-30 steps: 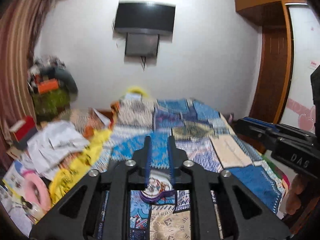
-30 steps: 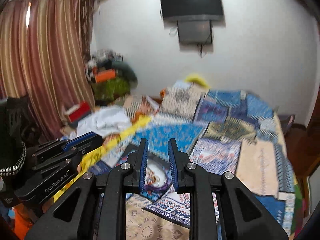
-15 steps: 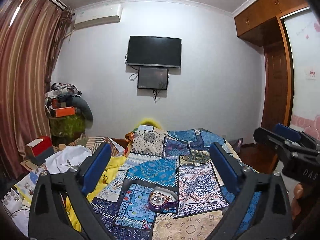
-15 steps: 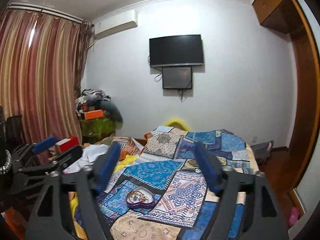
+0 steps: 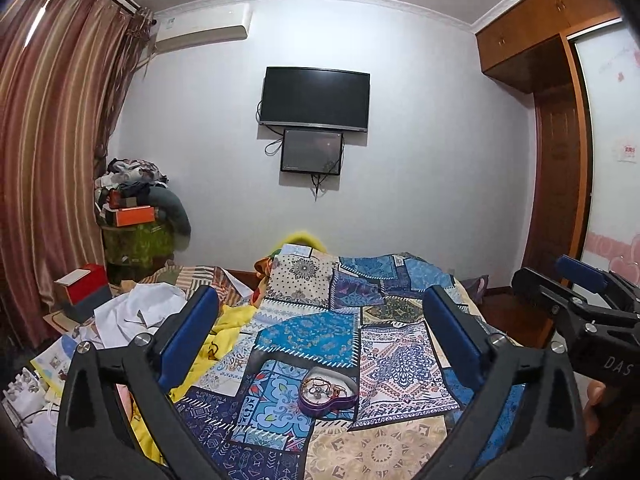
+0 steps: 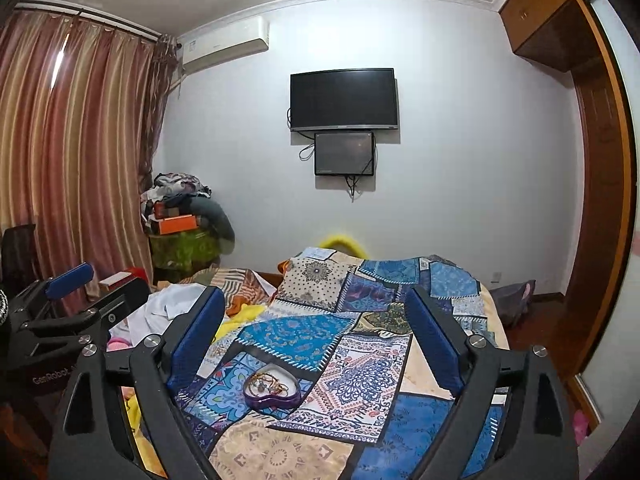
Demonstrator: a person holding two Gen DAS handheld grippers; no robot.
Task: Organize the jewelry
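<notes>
Our left gripper (image 5: pixel 320 336) stands spread wide with nothing between its blue pads (image 5: pixel 188 336), and our right gripper (image 6: pixel 316 336) is opening, its jaws equally empty; both hang above the near end of the bed, well apart from the work.

The task's thing is a small purple heart-shaped dish (image 5: pixel 328 390) lying on the patchwork bedspread (image 5: pixel 396 360), seen low and central in both wrist views, with the jewelry (image 6: pixel 269 385) heaped inside it. We judge the sorting not yet begun or between steps, since neither gripper carries a piece.

The risks, as we read them:
- The pieces look tangled: gold-toned loops and a few beads overlap, so pinching one could drag others out with it.
- The dish sits on soft cloth; a push from a pad could tip it or slide it and spill the contents into the busy pattern, where small items would be hard to find.
- The two grippers are close side by side, so reaching together could knock them.

The dish has a pale inner face and a glossy purple wall; individual items are too small to name.

Around it, loose clothes and yellow fabric (image 5: pixel 228 320) crowd the bed's left side.
</notes>
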